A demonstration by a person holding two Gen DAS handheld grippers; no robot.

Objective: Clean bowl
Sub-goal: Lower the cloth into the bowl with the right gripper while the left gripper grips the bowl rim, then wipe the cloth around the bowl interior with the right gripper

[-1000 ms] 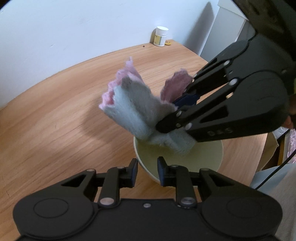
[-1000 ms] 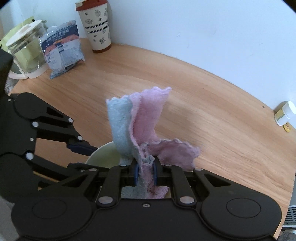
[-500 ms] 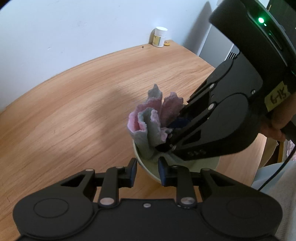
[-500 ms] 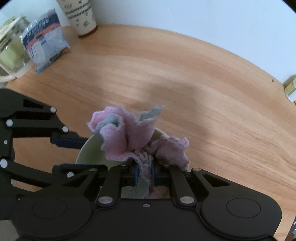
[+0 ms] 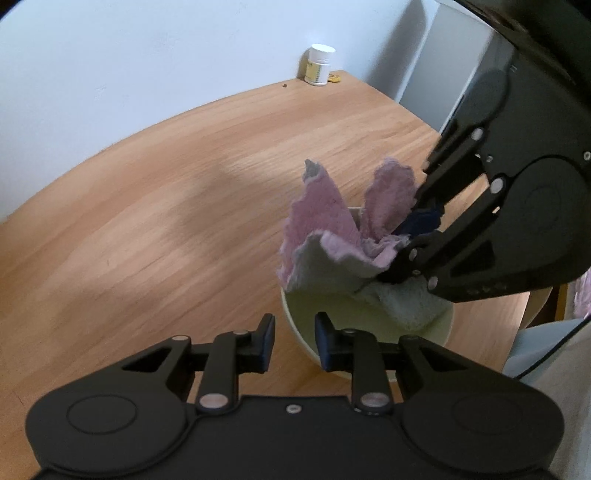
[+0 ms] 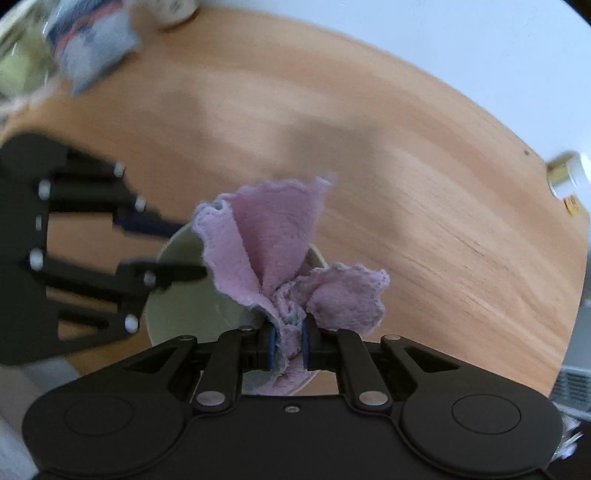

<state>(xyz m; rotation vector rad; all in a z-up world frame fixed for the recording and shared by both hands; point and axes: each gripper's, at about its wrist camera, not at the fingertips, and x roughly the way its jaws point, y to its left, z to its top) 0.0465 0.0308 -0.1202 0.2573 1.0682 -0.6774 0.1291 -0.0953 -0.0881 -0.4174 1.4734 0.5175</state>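
A pale green bowl [image 5: 332, 310] stands on the wooden table [image 5: 147, 229]; it also shows in the right wrist view [image 6: 184, 306]. My left gripper [image 5: 293, 341] grips the bowl's near rim, one finger outside and one inside. My right gripper [image 6: 287, 347] is shut on a pink and grey cloth [image 6: 266, 254], and in the left wrist view it [image 5: 413, 243] reaches in from the right and presses the cloth [image 5: 325, 236] into the bowl. The cloth's loose ends stick up above the rim. In the right wrist view, the left gripper [image 6: 173, 247] shows at the bowl's far rim.
A small white pill bottle [image 5: 319, 64] stands at the table's far edge by the wall. In the right wrist view a blurred cup [image 6: 173, 11], a packet [image 6: 96, 40] and a jug [image 6: 18, 55] sit at the far left of the table. A grey cabinet [image 5: 443, 74] stands beyond the table.
My right gripper has pushed the cloth down into the bowl and swung it round inside; the cloth's ends have shifted. The left gripper and the bowl have stayed put.
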